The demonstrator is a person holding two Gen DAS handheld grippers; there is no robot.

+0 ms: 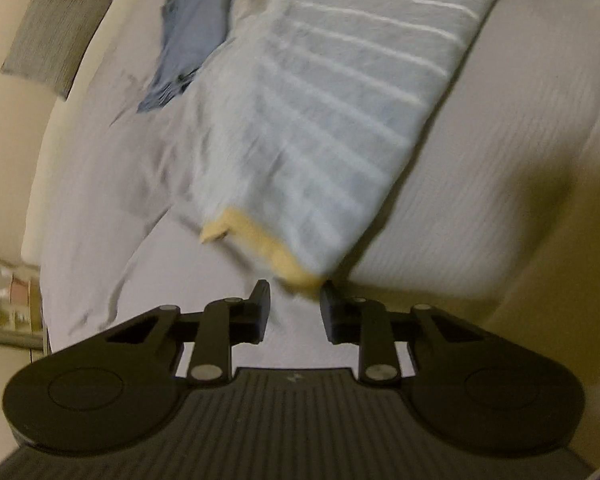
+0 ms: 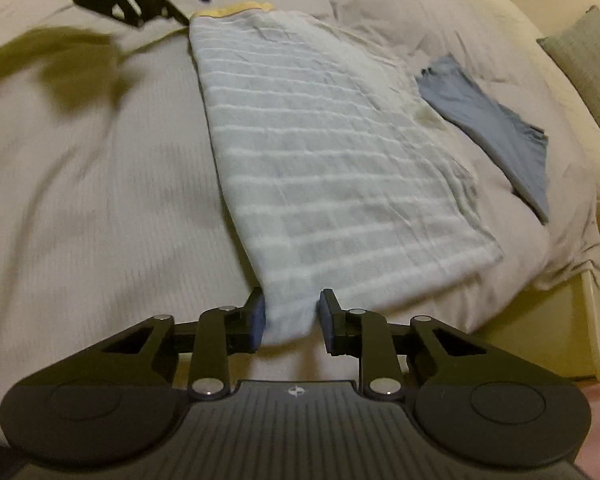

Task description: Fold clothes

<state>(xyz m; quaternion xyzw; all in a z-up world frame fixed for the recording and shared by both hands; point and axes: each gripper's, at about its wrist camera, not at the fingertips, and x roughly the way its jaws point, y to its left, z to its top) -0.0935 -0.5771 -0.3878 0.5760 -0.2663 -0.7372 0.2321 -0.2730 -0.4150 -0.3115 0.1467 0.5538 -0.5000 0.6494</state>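
We see two garments on the bed (image 2: 100,184).
The striped garment (image 2: 332,152) lies lengthwise between our left gripper (image 1: 294,304) and right gripper (image 2: 292,312); the smaller garment (image 2: 492,128) lies beside it, nearer the pillow (image 2: 588,60).

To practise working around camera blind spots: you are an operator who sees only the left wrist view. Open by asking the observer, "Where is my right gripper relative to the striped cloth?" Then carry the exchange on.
Observer: The right gripper is at the plain end of the striped cloth, opposite the yellow hem.
Operator: Has it gripped the cloth?
Observer: No. Its jaws are open, with one corner of that end between them.
Operator: How does that end lie on the bed?
Observer: It lies flat, and its other corner is close to the edge of the bed.
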